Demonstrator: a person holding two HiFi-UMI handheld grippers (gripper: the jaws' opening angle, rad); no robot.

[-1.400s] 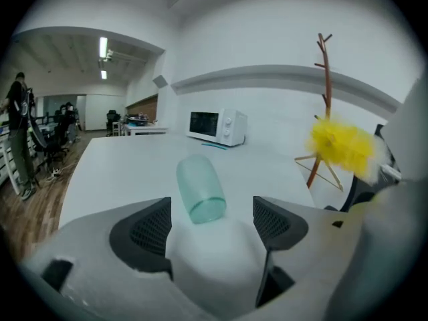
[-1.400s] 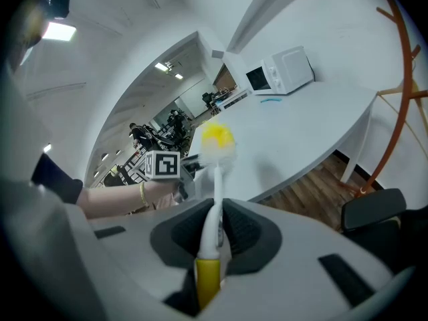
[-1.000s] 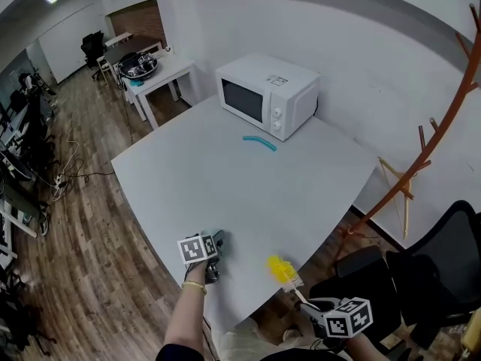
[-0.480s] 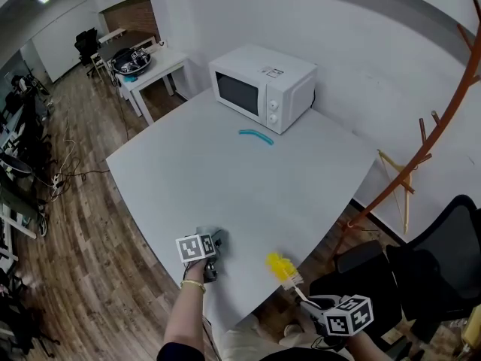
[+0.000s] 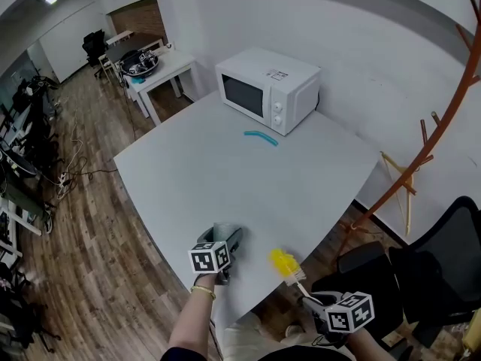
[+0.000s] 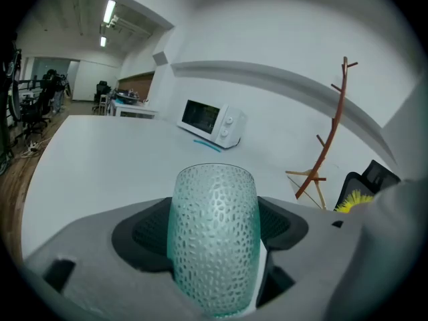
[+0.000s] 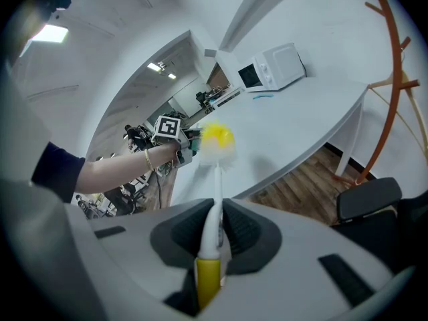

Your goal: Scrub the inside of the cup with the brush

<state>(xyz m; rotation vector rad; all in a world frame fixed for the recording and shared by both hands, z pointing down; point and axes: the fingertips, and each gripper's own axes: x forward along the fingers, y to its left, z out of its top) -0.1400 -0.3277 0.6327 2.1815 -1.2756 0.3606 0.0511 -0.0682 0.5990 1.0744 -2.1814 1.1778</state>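
Observation:
A pale green textured glass cup [image 6: 215, 236] stands between the jaws of my left gripper [image 6: 215, 246], which is shut on it. In the head view that gripper [image 5: 219, 253] holds the cup [image 5: 227, 236] near the table's front edge. My right gripper [image 7: 212, 236] is shut on the white handle of a brush [image 7: 215, 199] with a yellow bristle head [image 7: 217, 139]. Seen from the head, the brush head [image 5: 283, 264] hovers right of the cup, apart from it, with the right gripper [image 5: 319, 305] below the table edge.
A white microwave [image 5: 267, 89] stands at the far side of the grey table [image 5: 225, 171], with a curved blue strip [image 5: 260, 137] lying before it. A wooden coat stand [image 5: 432, 138] rises at the right, and a black chair [image 5: 443, 262] sits near my right gripper.
My left gripper has moved a little to the right with the cup, toward the brush. The brush and right gripper have hardly shifted.

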